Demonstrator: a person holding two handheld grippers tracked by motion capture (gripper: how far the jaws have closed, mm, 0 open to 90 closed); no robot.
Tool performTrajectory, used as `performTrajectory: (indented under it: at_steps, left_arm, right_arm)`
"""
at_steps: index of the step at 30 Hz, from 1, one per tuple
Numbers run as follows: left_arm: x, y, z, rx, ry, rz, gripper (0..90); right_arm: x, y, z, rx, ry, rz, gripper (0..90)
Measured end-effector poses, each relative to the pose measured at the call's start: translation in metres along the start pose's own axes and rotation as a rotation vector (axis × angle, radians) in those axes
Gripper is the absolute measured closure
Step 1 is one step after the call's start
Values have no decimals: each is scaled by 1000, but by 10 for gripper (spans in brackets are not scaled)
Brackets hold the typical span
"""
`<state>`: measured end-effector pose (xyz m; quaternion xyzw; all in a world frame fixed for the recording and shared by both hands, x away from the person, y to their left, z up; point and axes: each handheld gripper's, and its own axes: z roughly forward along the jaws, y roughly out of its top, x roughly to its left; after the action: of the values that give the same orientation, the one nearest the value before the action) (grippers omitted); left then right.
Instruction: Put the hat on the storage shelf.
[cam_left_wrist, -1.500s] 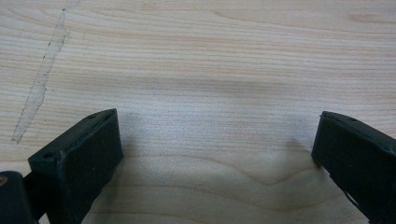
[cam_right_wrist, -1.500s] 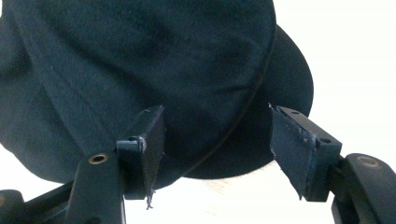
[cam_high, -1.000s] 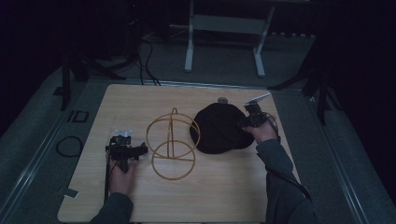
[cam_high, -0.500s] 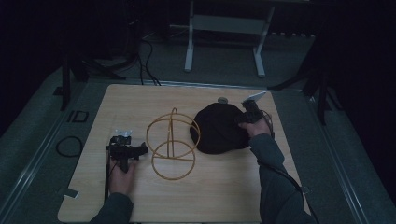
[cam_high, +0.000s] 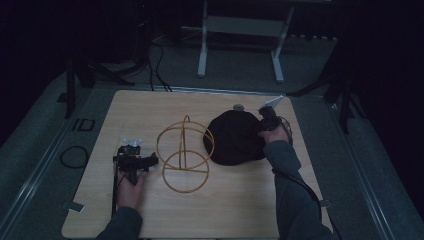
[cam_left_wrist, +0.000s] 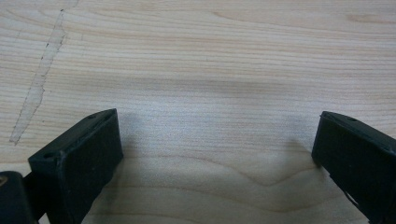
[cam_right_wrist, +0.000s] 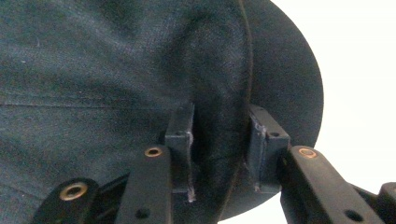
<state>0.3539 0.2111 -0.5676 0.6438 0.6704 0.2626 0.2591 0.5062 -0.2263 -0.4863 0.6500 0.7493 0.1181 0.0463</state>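
At the left of the wooden bench (cam_high: 225, 210), the left hand-held gripper (cam_high: 134, 161) lies low over the surface, held by the person's left hand (cam_high: 131, 187). In the left gripper view its two black jaws stand spread wide apart with bare wood grain between them, and a pale scratch (cam_left_wrist: 39, 79) runs along the bench farther off to the left. Nothing sits between the jaws.

Just beside that gripper, toward the middle of the bench, stands a wire frame (cam_high: 184, 152) of golden hoops: one ring lies flat on the wood and others rise upright from it. It stands apart from the gripper tips, though close.

Right of the frame, touching or nearly touching its rings, lies a black hat (cam_high: 235, 137), a dark rounded mound on the bench. In the right gripper view the dark cloth of the hat (cam_right_wrist: 116, 70) takes up most of the picture, with its curved brim showing against a bright background.

At the hat's right edge is the right hand-held gripper (cam_high: 267, 122), held by the person's right hand (cam_high: 275, 134). Its jaws are pressed onto a fold of the hat's cloth near the brim, pinching it between them. A small round object (cam_high: 238, 106), too small to identify, lies on the bench just behind the hat.
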Motion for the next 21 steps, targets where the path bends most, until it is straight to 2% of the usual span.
performTrajectory:
  at_steps: [8,12,14,21]
  left_arm:
    - [0,0,0,1,0,1,12]
    - [0,0,0,1,-2,2,12]
    - [0,0,0,1,-2,2,12]
    - [-1,0,0,1,-4,4,12]
  right_arm:
    - [4,0,1,12,-48,-31,730]
    - [3,1,1,20,-45,-12,733]
    - [3,1,1,22,-44,-19,734]
    - [-2,1,0,22,-17,5,746]
